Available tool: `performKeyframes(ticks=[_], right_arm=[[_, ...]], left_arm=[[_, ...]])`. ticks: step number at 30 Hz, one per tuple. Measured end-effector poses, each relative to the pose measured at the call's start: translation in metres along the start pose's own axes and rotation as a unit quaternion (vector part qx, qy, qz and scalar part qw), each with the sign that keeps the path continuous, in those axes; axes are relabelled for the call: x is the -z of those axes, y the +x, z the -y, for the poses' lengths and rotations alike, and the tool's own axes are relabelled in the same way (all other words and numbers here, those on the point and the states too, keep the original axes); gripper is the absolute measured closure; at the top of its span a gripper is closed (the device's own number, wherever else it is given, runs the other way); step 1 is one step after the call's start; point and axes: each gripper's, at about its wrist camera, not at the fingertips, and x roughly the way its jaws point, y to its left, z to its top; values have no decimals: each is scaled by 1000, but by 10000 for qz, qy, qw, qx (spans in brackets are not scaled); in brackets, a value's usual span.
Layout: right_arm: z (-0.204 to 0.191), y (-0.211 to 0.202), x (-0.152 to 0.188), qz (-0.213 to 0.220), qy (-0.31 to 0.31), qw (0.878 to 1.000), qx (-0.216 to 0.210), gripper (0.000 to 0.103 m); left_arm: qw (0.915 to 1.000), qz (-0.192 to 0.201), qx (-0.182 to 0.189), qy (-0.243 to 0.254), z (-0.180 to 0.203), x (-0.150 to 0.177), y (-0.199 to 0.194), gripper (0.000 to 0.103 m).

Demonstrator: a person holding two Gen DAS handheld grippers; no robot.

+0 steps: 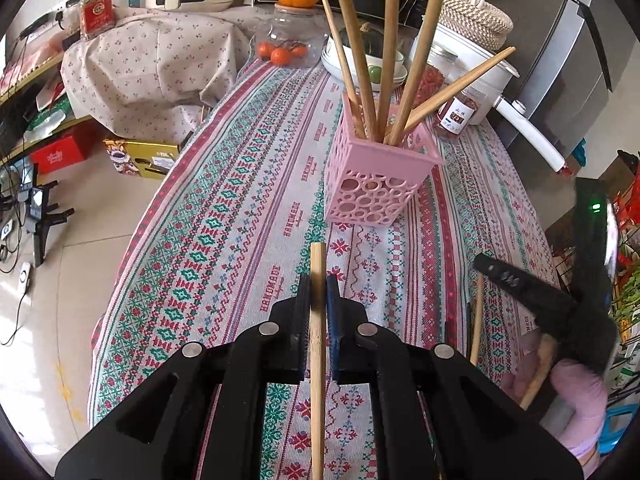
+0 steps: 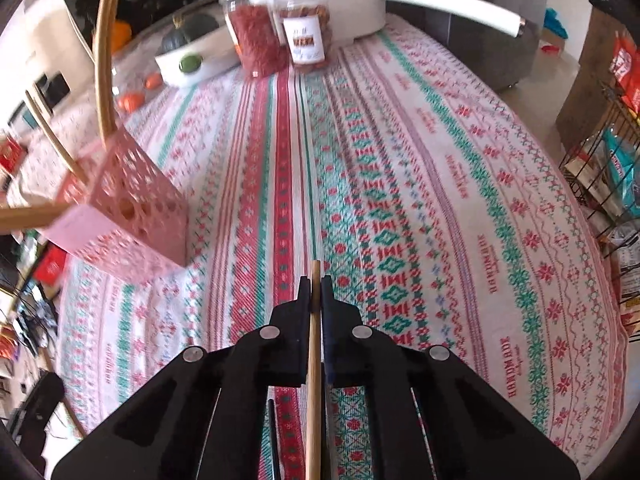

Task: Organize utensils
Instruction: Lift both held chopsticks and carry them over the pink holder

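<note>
**A:** Since the whole job sits on that long table under the woven red, green and white patterned tablecloth [image 1: 224, 216], start there; the cloth is bare between the grippers and the pink perforated plastic utensil holder [image 1: 374, 184]; the holder stands upright mid-table, near the jars and bowls at the far end.

**B:** And it already holds five wooden chopsticks [image 1: 390, 60], fanned out and leaning on its rim; so the opening is crowded but not full.

**A:** Right; now the tools. The left gripper [image 1: 319, 292] has its jaws pressed together on a pale round wooden chopstick [image 1: 318, 344], which runs straight along the fingers and pokes out past the tips.

**B:** The right gripper [image 2: 316, 292] is the same story; its jaws are pinched on a second, thinner wooden chopstick [image 2: 314, 360], with only a short end showing beyond the pads [image 2: 305, 300]. From the right wrist view the holder lies off to the left.

**A:** I judge the step in hand to be carrying both sticks to the holder; to do it well, lift each clear of the cloth, tilt it toward upright over the holder, and aim for a gap between the sticks already standing there.

**B:** One at a time, I'd say; two arms over one small opening could knock the fan, or tip the light basket.
</note>
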Motion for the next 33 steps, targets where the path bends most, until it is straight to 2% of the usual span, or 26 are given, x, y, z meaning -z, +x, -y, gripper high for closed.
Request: performKeyframes(ticks=[16,25,33], right_arm=[[32,-89,-5,910,472,9907,-895,98],[69,-143,6,1371,652,9797,-1309,98],[99,-170,10,1502,884,9710,-1637,98]], left_arm=[[9995,312,-6,-19,-1,4,-16,96],[9960,790,345,-228,-1,15,-49,96],[9892,1335,525,-295,5,24,-95,96]])
